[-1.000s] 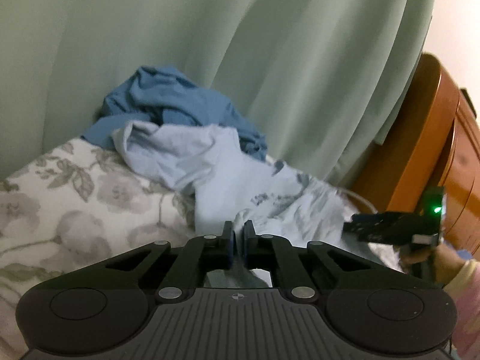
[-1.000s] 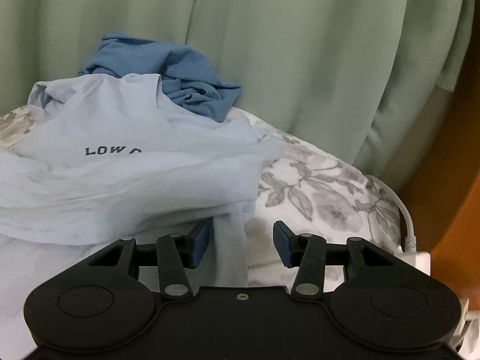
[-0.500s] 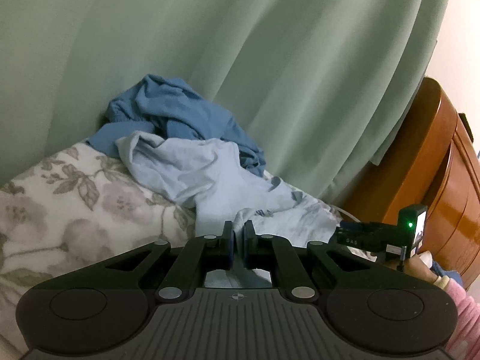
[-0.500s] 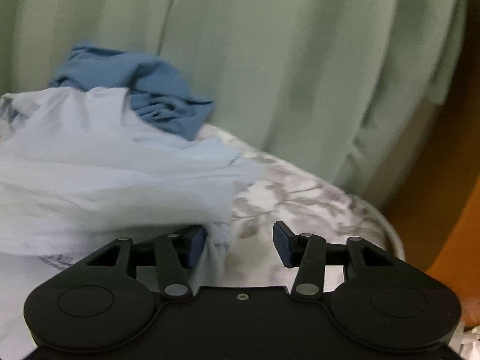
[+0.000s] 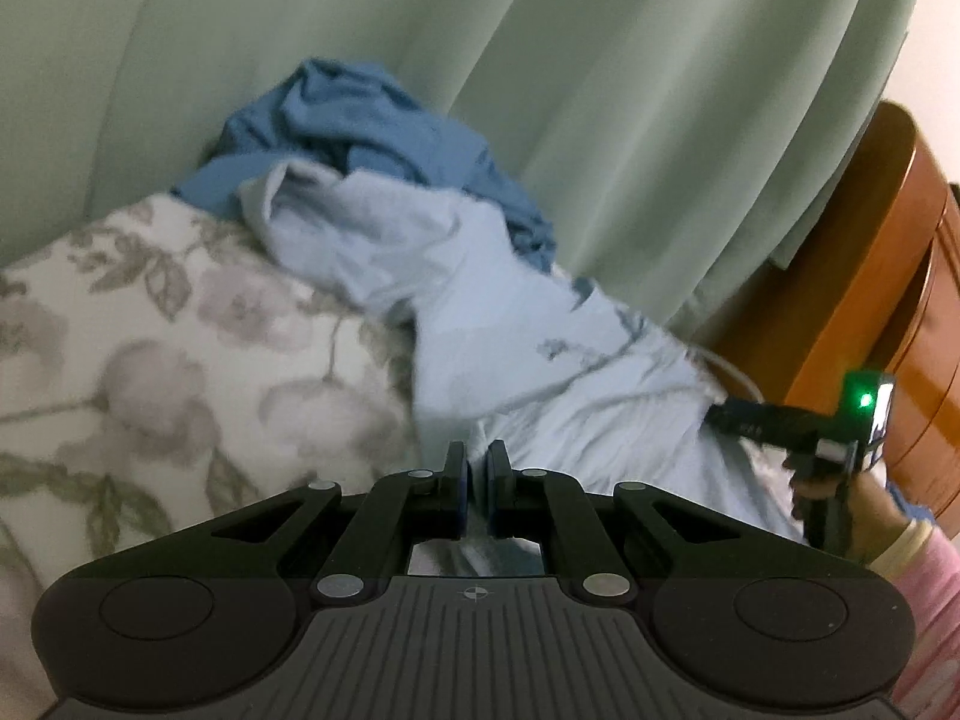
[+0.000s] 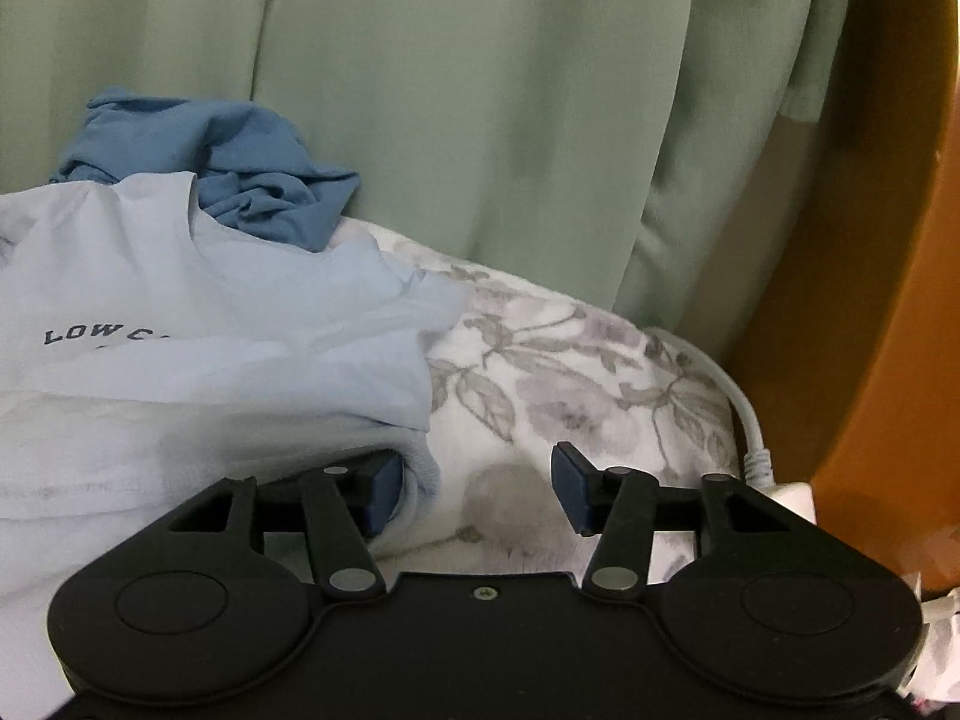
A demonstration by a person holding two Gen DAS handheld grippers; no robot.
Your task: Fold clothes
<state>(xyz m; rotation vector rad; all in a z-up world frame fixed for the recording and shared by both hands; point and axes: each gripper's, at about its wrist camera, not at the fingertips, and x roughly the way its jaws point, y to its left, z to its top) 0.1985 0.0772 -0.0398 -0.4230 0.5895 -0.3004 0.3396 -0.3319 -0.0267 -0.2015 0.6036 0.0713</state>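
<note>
Pale blue shirt (image 6: 198, 324) lies spread on the floral blanket (image 6: 570, 372), its upper part against a crumpled darker blue garment (image 6: 240, 180) at the green curtain (image 6: 480, 90). Left gripper (image 5: 477, 483) — jaws closed tight on a fold of the shirt's near edge. Right gripper (image 6: 477, 489) — jaws opening, about half apart; the shirt's hem touches only the left pad, blanket showing in the gap, nothing pinched. Seen from the left wrist, a hand (image 5: 852, 504) holds the right gripper at the shirt's right side. Wooden furniture (image 5: 888, 312) stands beyond.
</note>
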